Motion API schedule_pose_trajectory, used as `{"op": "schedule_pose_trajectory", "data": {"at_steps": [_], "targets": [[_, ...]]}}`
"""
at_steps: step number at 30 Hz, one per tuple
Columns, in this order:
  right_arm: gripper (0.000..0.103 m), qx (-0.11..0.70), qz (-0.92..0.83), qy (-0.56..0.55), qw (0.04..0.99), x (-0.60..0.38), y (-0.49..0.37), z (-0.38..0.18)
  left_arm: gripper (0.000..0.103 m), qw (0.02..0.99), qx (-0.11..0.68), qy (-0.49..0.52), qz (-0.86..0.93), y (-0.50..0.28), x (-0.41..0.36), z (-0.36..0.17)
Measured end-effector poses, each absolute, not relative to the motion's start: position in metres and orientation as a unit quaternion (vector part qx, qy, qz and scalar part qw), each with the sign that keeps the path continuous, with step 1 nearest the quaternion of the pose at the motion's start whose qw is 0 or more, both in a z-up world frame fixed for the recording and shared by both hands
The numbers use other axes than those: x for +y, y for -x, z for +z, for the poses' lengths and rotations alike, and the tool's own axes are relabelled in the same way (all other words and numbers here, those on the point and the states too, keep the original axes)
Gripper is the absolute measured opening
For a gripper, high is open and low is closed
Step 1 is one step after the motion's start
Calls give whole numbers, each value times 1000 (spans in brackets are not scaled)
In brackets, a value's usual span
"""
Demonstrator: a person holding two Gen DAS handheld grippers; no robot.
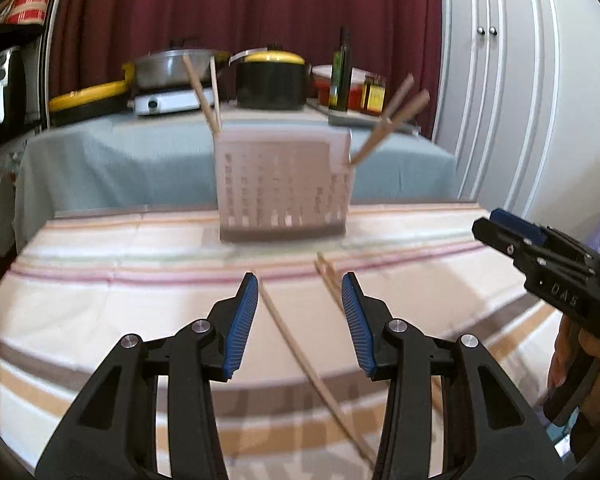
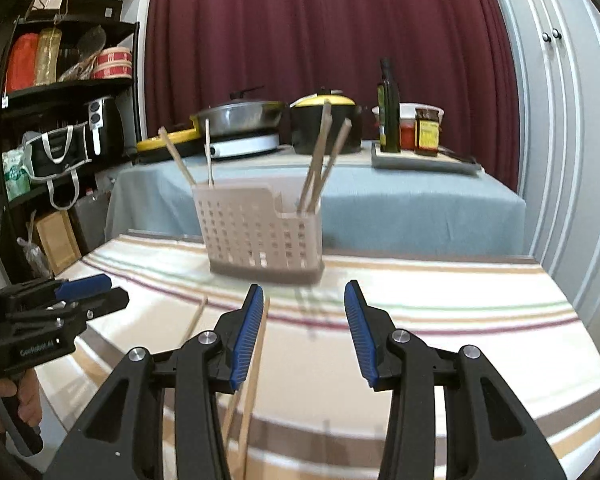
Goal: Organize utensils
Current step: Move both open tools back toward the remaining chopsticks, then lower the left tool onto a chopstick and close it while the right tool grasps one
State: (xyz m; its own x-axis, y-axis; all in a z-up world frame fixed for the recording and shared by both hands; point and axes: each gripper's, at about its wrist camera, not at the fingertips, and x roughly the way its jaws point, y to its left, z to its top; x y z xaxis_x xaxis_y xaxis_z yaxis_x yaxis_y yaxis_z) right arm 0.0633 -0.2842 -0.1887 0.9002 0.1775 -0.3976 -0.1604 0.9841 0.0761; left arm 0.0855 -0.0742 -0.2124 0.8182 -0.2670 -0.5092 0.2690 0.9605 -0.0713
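Left wrist view. The right gripper, seen side-on to the right of the pale perforated plastic utensil caddy, bears the raised letters "DAS"; whether its jaws are apart cannot be told from this side. A hand grips its handle. The left gripper hangs in front of the caddy, jaws spread wide and holding nothing. The caddy stands on the striped tablecloth; two wooden sticks lean out of its left end and two more out of its right end. Two loose wooden chopsticks lie on the cloth in front of the caddy, passing between the spread fingers.

Right wrist view. The left gripper, left of the caddy, carries a partly legible label beginning "Gen"; its jaw state cannot be told here. The right gripper is wide open and empty. The loose chopsticks lie in front of the caddy, under the left finger. Behind the caddy, a blue-grey covered table holds a steel pan, a black pot with yellow lid, a dark oil bottle and a labelled jar, its print unreadable.
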Motion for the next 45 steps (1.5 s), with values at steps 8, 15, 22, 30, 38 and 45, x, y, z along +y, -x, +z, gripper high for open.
{"op": "schedule_pose_trajectory", "data": {"at_steps": [8,15,22,30,38,45], "targets": [[43,221,82,-19,972,-286,-40,-212,43,941,304,-4,-148,-52,-88,-259],[43,227,80,-18,970,-286,-26,-224,43,931,327,-13,-161,-41,-101,-286],[43,227,82,-18,970,-282,-21,-231,43,930,334,-13,-154,-35,-98,-292],[43,232,89,-17,968,-279,-16,-241,34,932,332,-17,-147,-30,-90,-292],[43,245,106,-12,964,-268,-11,-256,18,932,331,-15,-145,-32,-82,-292],[39,263,122,1,957,-255,-12,-273,11,932,331,-15,-145,-33,-77,-292]]}}
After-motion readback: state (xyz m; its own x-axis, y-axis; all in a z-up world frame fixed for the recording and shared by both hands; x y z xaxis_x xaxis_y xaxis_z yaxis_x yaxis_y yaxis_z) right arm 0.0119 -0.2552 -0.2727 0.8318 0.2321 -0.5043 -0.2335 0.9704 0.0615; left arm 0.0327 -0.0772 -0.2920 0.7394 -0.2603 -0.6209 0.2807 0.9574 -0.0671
